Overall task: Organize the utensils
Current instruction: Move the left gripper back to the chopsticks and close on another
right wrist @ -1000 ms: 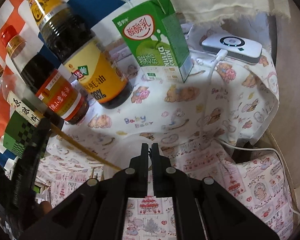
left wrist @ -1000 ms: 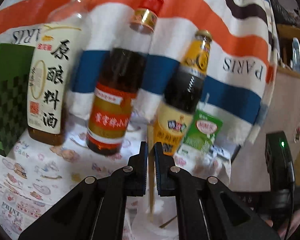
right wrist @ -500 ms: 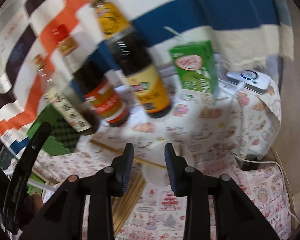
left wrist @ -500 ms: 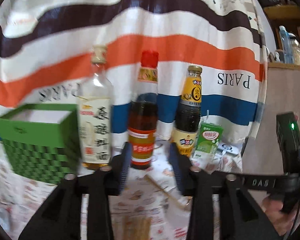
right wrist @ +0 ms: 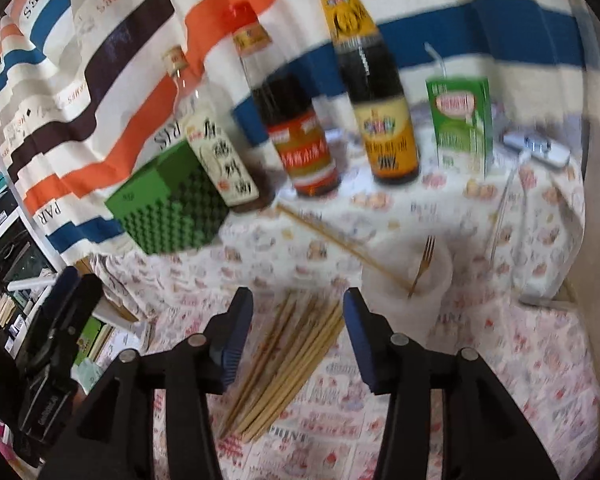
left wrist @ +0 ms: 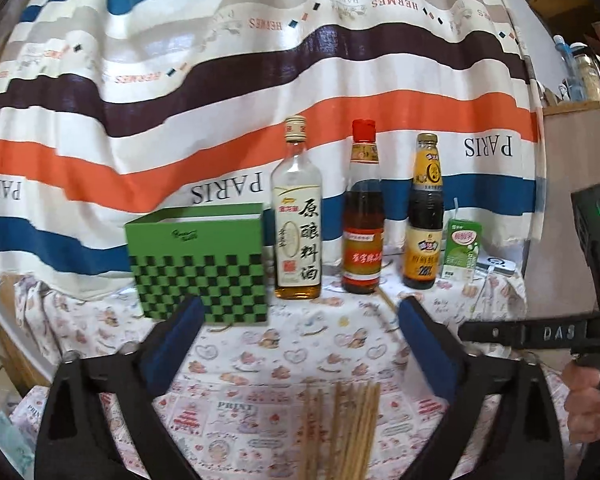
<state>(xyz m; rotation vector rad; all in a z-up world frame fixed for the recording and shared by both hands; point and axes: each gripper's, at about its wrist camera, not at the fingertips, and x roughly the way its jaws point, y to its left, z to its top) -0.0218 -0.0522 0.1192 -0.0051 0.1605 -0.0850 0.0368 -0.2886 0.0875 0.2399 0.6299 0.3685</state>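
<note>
A bundle of wooden chopsticks (right wrist: 288, 364) lies on the patterned tablecloth; it also shows in the left wrist view (left wrist: 340, 428). A white cup (right wrist: 408, 292) stands right of it and holds a small fork (right wrist: 422, 260) and one long chopstick (right wrist: 332, 236) leaning out to the left. My right gripper (right wrist: 298, 320) is open and empty, above the far end of the bundle. My left gripper (left wrist: 298, 328) is wide open and empty, raised above the bundle's far end. In the left wrist view the cup is hidden behind the right finger.
Three sauce bottles (left wrist: 362, 216) stand in a row at the back, with a green checkered box (left wrist: 198, 264) on the left and a green milk carton (left wrist: 462, 254) on the right. A white device (right wrist: 540, 150) with a cable lies at far right. A striped curtain (left wrist: 260, 80) hangs behind.
Both grippers have gone from shut to wide open and pulled back from the bottles. The chopstick held in the left gripper a second ago now leans in the cup.
</note>
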